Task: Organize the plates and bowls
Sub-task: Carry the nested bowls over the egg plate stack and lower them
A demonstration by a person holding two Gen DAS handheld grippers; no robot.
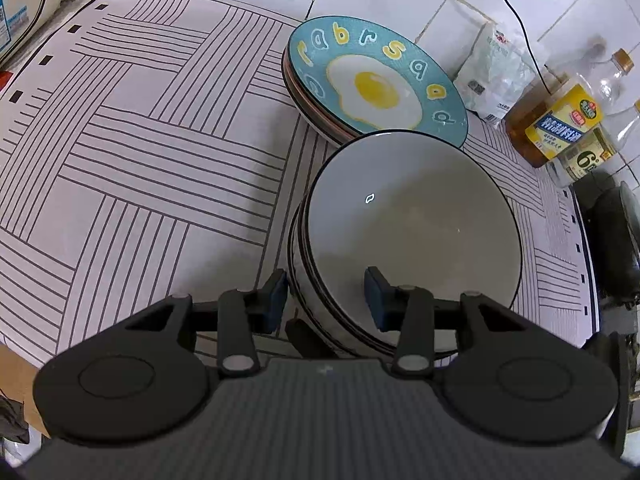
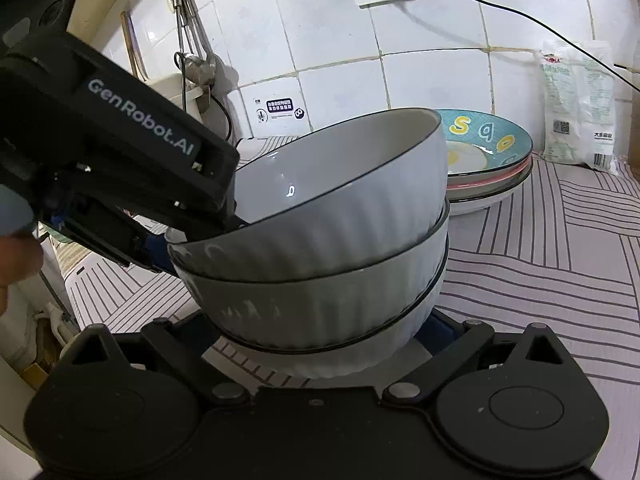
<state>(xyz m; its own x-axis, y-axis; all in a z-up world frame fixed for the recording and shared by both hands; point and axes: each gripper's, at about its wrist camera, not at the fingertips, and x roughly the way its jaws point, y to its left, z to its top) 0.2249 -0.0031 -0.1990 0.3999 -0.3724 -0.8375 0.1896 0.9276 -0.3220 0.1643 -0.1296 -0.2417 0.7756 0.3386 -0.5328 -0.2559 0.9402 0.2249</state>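
Note:
A stack of three ribbed grey bowls [image 2: 320, 264] stands on the striped cloth; the top bowl [image 1: 416, 220] sits tilted in the one below. My left gripper [image 1: 326, 296] is open, its two blue pads astride the top bowl's near rim, one outside and one inside; it also shows in the right wrist view [image 2: 192, 236]. My right gripper [image 2: 320, 340] is open with the bottom bowl between its fingers, whose tips are hidden behind the stack. A stack of plates topped by a teal fried-egg plate [image 1: 376, 80] stands behind the bowls.
A white bag [image 1: 492, 76] leans on the tiled wall. Oil and vinegar bottles [image 1: 560, 124] stand at the right, beside a dark pan [image 1: 616, 240]. A rice cooker [image 1: 24, 12] is at the far left. A black cable [image 2: 520, 16] runs from a wall socket.

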